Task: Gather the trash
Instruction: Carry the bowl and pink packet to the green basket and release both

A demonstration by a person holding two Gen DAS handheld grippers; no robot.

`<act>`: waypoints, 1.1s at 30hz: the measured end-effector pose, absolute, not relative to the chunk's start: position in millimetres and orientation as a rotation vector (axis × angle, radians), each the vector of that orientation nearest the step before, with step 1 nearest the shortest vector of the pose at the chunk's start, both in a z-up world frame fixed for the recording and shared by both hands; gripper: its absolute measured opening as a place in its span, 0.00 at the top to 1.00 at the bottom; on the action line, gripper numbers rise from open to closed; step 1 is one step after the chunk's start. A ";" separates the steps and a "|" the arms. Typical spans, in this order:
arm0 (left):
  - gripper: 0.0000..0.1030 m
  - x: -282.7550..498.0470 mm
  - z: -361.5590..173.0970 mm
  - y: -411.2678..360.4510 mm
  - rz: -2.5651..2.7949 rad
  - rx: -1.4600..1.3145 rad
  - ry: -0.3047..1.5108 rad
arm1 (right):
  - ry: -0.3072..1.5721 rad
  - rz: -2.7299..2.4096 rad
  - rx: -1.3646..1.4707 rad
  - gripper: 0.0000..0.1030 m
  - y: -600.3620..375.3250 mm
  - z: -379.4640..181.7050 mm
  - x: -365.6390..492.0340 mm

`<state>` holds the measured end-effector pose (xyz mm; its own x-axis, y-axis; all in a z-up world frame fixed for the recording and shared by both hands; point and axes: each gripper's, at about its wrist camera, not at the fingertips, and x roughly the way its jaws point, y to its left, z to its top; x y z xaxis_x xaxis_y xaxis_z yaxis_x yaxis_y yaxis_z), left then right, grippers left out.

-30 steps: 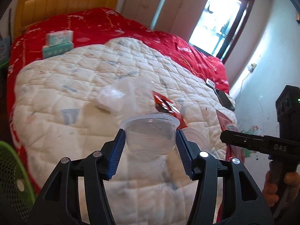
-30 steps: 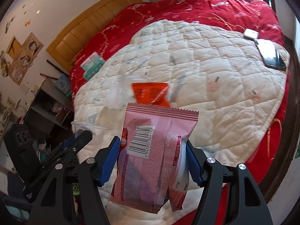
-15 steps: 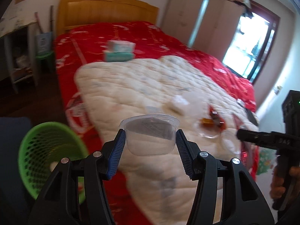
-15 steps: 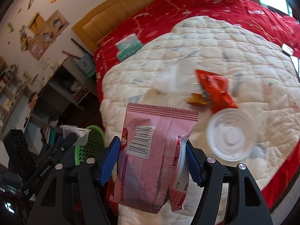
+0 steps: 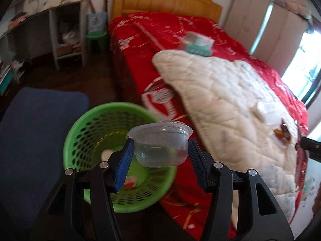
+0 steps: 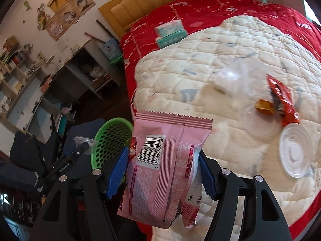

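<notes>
Beside the red-covered bed [image 5: 140,46], on the dark floor, stands the green perforated plastic waste basket [image 5: 84,132], with a few scraps already in its bottom. Over its near rim the left gripper [image 5: 160,156] clamps a clear round plastic cup [image 5: 160,142] between its blue pads. The right gripper [image 6: 163,172] pinches two pink foil snack wrappers [image 6: 160,172], hanging over the bed's edge with the basket off to its left.

Risks, as I judge them: the cup sits above the rim rather than the middle, so a release here may bounce it off the edge onto the floor. The wrappers are light and flat; dropped short of the basket, they may flutter aside. Both tools converging on one narrow opening could knock together or tip the basket. On the white quilted blanket [image 6: 200,60] a red sachet [image 6: 284,100], a white round lid [image 6: 295,150] and clear film remain uncollected
</notes>
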<state>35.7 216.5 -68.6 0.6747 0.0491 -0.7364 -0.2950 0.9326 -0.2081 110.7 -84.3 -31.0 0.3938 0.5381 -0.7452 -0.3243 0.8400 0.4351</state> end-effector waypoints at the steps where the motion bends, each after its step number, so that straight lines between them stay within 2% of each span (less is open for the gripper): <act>1: 0.47 35.8 -74.6 223.7 0.207 -0.339 0.825 | 1.034 0.562 0.228 0.38 -78.1 -31.8 111.3; 9: 0.45 28.9 -100.6 247.4 0.235 -0.402 0.883 | 1.050 0.606 0.185 0.38 -44.3 -34.0 116.1; 13: 0.39 20.9 -103.7 254.3 0.250 -0.425 0.881 | 1.057 0.630 0.170 0.38 -29.9 -35.6 117.3; 33: 0.39 -44.6 -68.2 285.0 0.351 -0.457 0.762 | 1.098 0.790 0.063 0.37 85.5 -46.5 121.1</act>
<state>-44.6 285.0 -68.2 0.6741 0.1386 -0.7255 -0.4614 0.8461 -0.2670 121.1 85.5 -46.5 0.2163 0.5996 -0.7705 -0.5401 0.7309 0.4171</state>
